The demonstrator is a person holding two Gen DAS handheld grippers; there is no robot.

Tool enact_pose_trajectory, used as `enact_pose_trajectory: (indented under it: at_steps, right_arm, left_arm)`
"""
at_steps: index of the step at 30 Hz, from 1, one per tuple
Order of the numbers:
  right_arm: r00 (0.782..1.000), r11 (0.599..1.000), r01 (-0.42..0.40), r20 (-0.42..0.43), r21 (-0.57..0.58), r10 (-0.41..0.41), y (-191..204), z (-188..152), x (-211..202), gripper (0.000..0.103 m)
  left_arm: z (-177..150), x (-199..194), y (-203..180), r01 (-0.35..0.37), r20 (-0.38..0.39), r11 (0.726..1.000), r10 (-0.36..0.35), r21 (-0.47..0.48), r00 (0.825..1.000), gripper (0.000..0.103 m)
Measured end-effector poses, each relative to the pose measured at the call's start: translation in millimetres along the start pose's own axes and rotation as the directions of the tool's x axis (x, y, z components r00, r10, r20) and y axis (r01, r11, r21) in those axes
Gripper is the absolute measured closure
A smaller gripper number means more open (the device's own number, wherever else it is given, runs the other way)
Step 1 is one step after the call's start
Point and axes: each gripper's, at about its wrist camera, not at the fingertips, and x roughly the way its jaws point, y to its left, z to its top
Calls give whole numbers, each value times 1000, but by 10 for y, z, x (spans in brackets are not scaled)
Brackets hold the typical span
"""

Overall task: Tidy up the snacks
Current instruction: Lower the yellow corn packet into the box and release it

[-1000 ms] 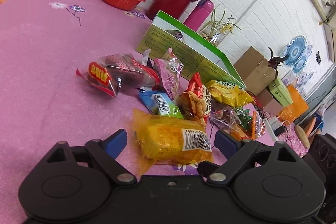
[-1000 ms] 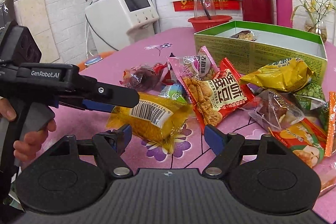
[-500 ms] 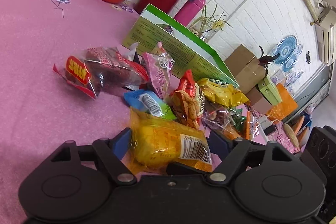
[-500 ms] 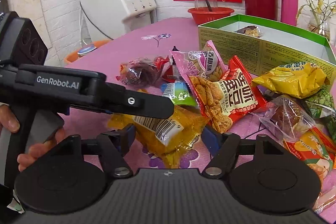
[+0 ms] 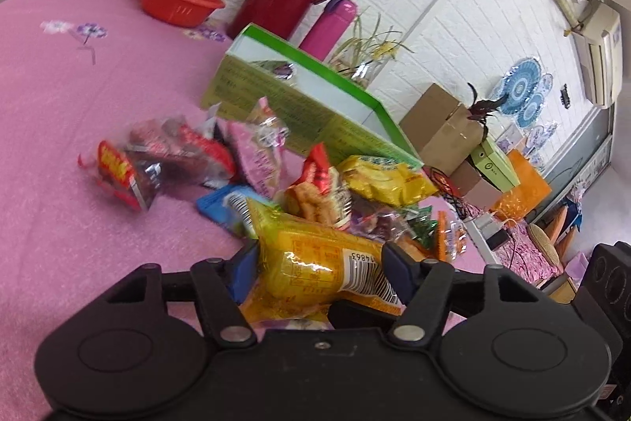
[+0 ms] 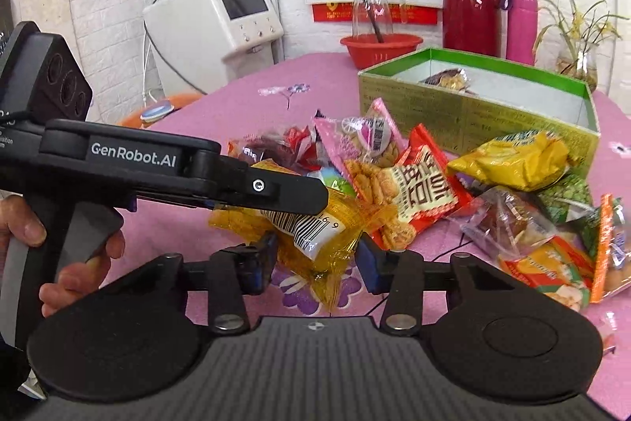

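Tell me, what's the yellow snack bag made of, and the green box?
The yellow snack bag looks like thin glossy plastic film: it crinkles, shines, and is partly see-through. The green box looks like printed cardboard, matte, with stiff flat walls and folded edges; I can't be certain.

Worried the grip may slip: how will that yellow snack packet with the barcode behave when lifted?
The yellow packet looks like thin glossy film, so probably slippery and crinkly. Its loose tail droops beyond the left gripper, so it likely flops. It seems light, and its contents may crush under the pads.
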Motion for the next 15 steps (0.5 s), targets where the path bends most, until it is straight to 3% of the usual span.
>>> enact_pose_trajectory:
  at_steps: [10, 15]
  right_arm:
    - [990, 999, 48, 131, 11, -49, -213, 302, -193, 28]
    - [979, 997, 82, 186, 16, -83, -393, 491, -179, 28]
  left_arm:
    - [414, 115, -375, 41, 49, 993, -47, 112, 998, 68]
    - [705, 311, -456, 76, 50, 990, -83, 115, 995, 68]
